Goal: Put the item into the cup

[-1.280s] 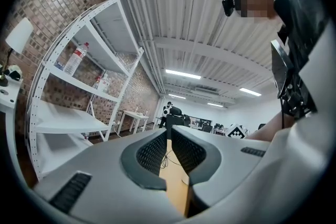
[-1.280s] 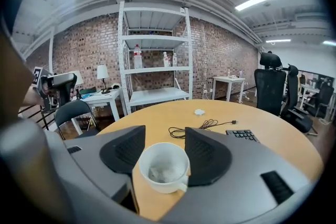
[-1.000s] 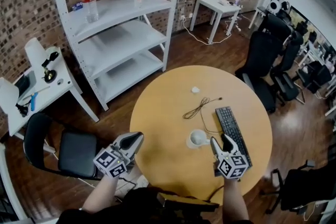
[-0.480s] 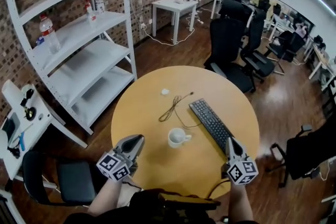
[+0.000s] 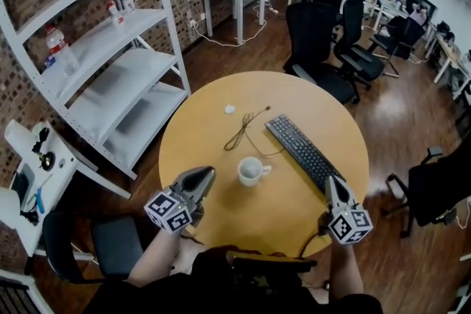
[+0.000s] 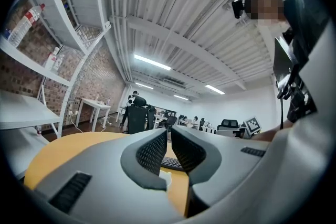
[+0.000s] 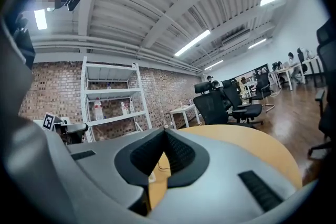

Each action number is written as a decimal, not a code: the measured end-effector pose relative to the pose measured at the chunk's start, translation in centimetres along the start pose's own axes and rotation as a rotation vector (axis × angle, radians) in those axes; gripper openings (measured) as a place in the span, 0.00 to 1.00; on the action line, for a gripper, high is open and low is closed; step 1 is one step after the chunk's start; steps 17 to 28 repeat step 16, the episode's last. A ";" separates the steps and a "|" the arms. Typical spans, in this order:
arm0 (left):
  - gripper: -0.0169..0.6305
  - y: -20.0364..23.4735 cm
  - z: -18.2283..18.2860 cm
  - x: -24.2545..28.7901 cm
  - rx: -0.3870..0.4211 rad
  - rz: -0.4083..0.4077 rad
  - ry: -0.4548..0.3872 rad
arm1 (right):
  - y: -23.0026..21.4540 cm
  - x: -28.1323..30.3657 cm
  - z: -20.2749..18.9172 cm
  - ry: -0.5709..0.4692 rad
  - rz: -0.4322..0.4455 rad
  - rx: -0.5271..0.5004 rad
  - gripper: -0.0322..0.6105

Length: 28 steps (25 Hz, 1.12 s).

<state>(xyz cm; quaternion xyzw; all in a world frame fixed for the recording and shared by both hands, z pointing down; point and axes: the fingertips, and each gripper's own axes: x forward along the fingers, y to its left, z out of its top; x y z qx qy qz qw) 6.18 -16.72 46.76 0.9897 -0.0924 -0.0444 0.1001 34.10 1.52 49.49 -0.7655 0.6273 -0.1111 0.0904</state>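
Note:
A white cup (image 5: 250,171) stands near the middle of the round wooden table (image 5: 206,136); I cannot see what is in it. A small white item (image 5: 229,109) lies on the far left part of the table. My right gripper (image 5: 329,182) is shut and empty at the table's near right edge, beside the keyboard's near end; in the right gripper view (image 7: 164,131) its pads meet at the tips. My left gripper (image 5: 208,173) hovers left of the cup, jaws a narrow gap apart with nothing between them (image 6: 169,131). Through that gap a bit of the cup (image 6: 165,178) shows.
A black keyboard (image 5: 305,151) lies diagonally right of the cup, and a thin dark cable (image 5: 243,132) curls behind it. White shelving (image 5: 110,70) stands to the left, office chairs (image 5: 324,40) beyond the table and a dark chair (image 5: 110,246) at the near left.
My right gripper has drawn back from beside the cup to the table's near right edge, and its jaws have closed. The head view has swung; the left gripper stays left of the cup.

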 end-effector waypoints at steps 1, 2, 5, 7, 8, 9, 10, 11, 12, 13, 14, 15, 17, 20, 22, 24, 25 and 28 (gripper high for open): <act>0.05 0.1 0.2 0.0 -0.008 0.002 0.002 | 0.2 0.0 -0.1 0.009 0.003 0.003 0.06; 0.05 0.1 0.4 -0.1 -0.012 0.006 0.001 | 0.4 0.0 -0.4 0.023 0.007 0.003 0.06; 0.05 0.1 0.6 -0.7 -0.023 0.017 -0.006 | 1.1 0.0 -1.4 0.054 0.026 -0.006 0.06; 0.05 0.2 0.5 -1.1 -0.026 0.021 -0.003 | 1.5 0.3 -1.4 0.060 0.033 -0.017 0.06; 0.05 0.2 0.4 -1.3 -0.026 0.024 -0.001 | 1.6 0.5 -1.3 0.060 0.037 -0.022 0.06; 0.05 0.3 0.3 -1.4 -0.027 0.028 0.001 | 1.7 0.6 -1.3 0.060 0.041 -0.025 0.06; 0.05 0.4 0.1 -1.6 -0.028 0.033 0.003 | 1.8 0.7 -1.3 0.061 0.045 -0.027 0.06; 0.05 0.6 0.1 -1.8 -0.029 0.039 0.004 | 1.8 0.8 -1.2 0.062 0.047 -0.028 0.06; 0.05 0.7 0.0 -2.0 -0.030 0.044 0.004 | 1.9 0.9 -1.3 0.064 0.048 -0.027 0.06; 0.05 0.8 0.1 -2.2 -0.029 0.051 0.003 | 1.9 0.9 -1.3 0.066 0.048 -0.024 0.06; 0.05 0.9 0.2 -2.3 -0.028 0.058 0.000 | 1.9 0.9 -1.3 0.067 0.047 -0.022 0.06; 0.05 1.0 0.2 -2.5 -0.026 0.064 -0.002 | 1.9 0.8 -1.3 0.068 0.046 -0.019 0.06; 0.05 1.1 0.3 -2.7 -0.026 0.071 -0.004 | 1.9 0.8 -1.3 0.068 0.045 -0.016 0.06; 0.05 1.1 0.3 -2.7 -0.026 0.071 -0.004 | 1.9 0.8 -1.3 0.068 0.045 -0.016 0.06; 0.05 1.1 0.3 -2.7 -0.026 0.071 -0.004 | 1.9 0.8 -1.3 0.068 0.045 -0.016 0.06; 0.05 1.1 0.3 -2.7 -0.026 0.071 -0.004 | 1.9 0.8 -1.3 0.068 0.045 -0.016 0.06; 0.05 1.1 0.3 -2.7 -0.026 0.071 -0.004 | 1.9 0.8 -1.3 0.068 0.045 -0.016 0.06; 0.05 1.1 0.3 -2.7 -0.026 0.071 -0.004 | 1.9 0.8 -1.3 0.068 0.045 -0.016 0.06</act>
